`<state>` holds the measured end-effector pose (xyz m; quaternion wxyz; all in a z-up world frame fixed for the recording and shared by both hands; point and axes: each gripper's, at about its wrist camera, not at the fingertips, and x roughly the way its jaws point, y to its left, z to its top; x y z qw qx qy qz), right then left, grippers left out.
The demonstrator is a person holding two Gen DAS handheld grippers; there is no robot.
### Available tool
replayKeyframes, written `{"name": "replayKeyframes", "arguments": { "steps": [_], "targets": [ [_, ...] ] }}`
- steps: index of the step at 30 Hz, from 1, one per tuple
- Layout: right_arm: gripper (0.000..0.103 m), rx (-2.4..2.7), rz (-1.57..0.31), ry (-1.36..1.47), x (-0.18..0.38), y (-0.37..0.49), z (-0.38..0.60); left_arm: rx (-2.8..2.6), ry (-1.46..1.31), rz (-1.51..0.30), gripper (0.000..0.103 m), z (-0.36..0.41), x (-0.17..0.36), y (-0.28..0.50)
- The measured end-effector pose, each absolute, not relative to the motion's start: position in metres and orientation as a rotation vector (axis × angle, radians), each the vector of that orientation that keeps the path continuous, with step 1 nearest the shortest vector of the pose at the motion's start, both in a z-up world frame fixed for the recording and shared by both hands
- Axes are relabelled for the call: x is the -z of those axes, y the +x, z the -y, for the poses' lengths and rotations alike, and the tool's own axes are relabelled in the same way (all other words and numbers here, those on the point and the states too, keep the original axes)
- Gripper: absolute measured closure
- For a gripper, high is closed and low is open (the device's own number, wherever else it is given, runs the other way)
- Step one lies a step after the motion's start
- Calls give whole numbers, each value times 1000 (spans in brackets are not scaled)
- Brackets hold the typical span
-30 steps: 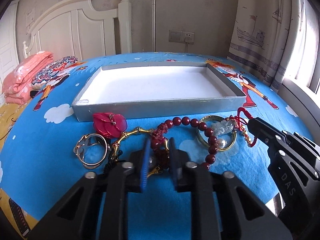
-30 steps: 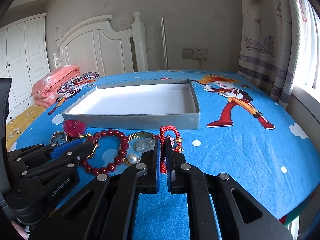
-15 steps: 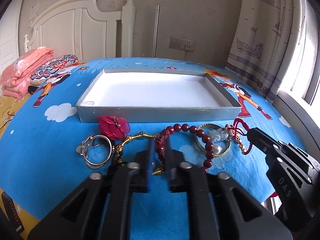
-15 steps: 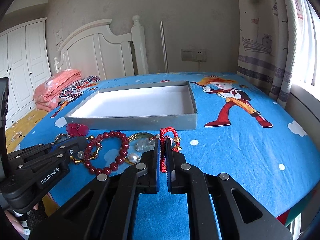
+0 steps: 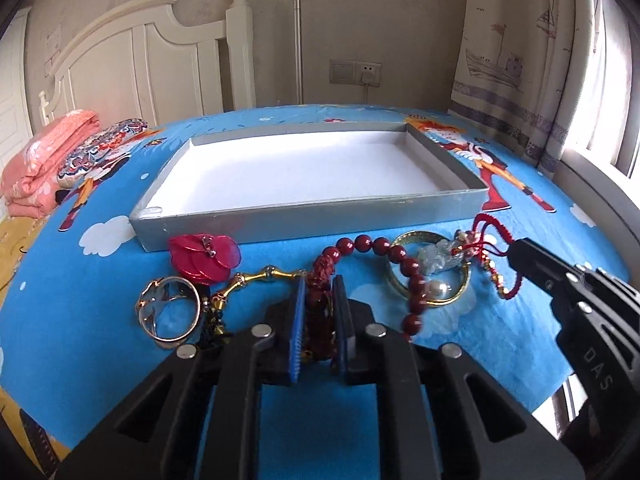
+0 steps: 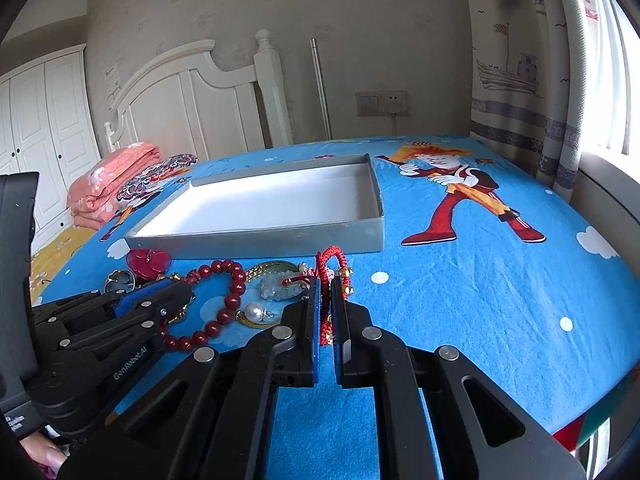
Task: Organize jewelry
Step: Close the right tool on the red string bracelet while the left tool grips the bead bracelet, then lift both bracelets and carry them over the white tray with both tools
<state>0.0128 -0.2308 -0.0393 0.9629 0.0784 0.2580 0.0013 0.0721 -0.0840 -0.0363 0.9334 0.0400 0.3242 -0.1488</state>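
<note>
Blue bedsheet [image 5: 100, 340]; red bead bracelet [image 5: 404, 264], long axis toward tray [image 5: 312, 222].

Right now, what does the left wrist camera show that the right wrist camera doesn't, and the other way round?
Only the left wrist view shows the left gripper from behind, shut on the knotted part of the red bead bracelet; it also shows the metal ring whole.

Only the right wrist view shows the white wardrobe, the right gripper from behind, shut on the red cord bracelet, and a fingertip at the bottom left edge.

Both show the empty grey tray, the pink disc piece, the pearl and the blue bedsheet.
</note>
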Motion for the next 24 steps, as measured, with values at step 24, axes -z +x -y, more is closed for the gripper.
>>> {"name": "replayKeyframes", "arguments": {
  "steps": [24],
  "targets": [
    [95,14,-400,150,2,-21,232,405,65,-538,92,100,-21,24]
  ]
}}
